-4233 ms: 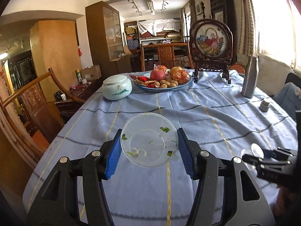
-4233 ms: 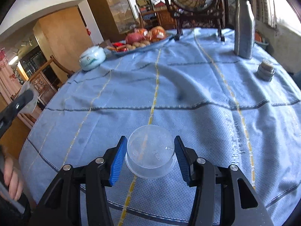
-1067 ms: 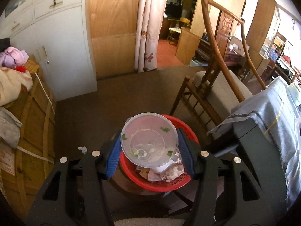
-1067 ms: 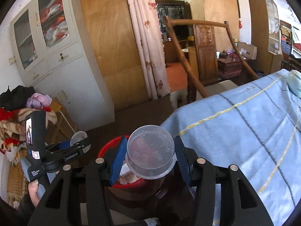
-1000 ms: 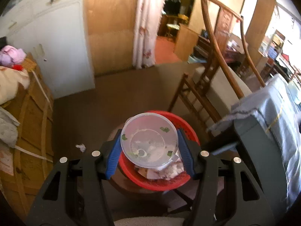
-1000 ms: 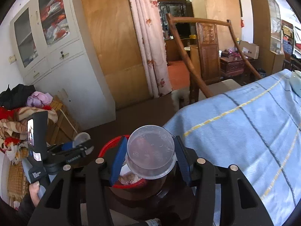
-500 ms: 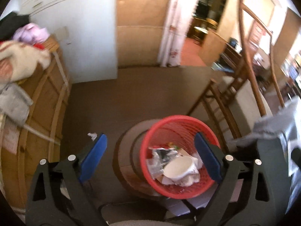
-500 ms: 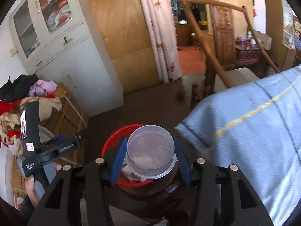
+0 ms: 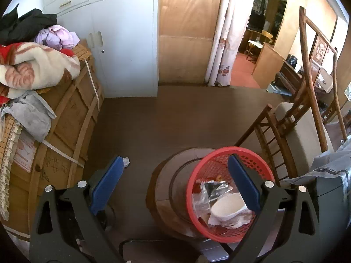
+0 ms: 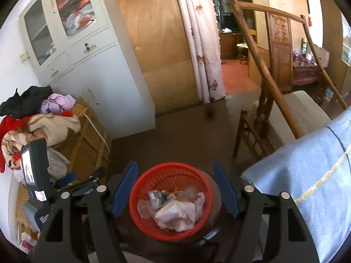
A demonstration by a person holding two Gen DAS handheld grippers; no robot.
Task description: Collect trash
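Observation:
A red mesh basket point(image 9: 196, 208) point(image 10: 169, 171) stands on a round brown stand and holds crumpled plastic, foil and a white round lid point(image 9: 226, 206) point(image 10: 167, 211). My left gripper point(image 9: 175, 185) hangs above and left of the basket, open wide, with nothing between its blue pads. Its right finger overlaps the basket rim. My right gripper point(image 10: 175, 191) is right over the basket. Its jaws are opening, with only the basket seen between them, below. The left gripper point(image 10: 81, 179) also shows at the left of the right wrist view.
The blue-clothed table point(image 10: 307, 175) edge is at the right, with a wooden armchair point(image 9: 296, 118) beside it. A strapped wooden crate point(image 9: 72, 118) piled with blankets stands left, white cabinets behind. A crumpled scrap point(image 9: 125, 161) lies on the dark floor.
The left jaws spread and the soiled clear lid dropped out of them into the basket. The right jaws widened and the clear cup is gone from between them. Both grippers shifted over the basket.

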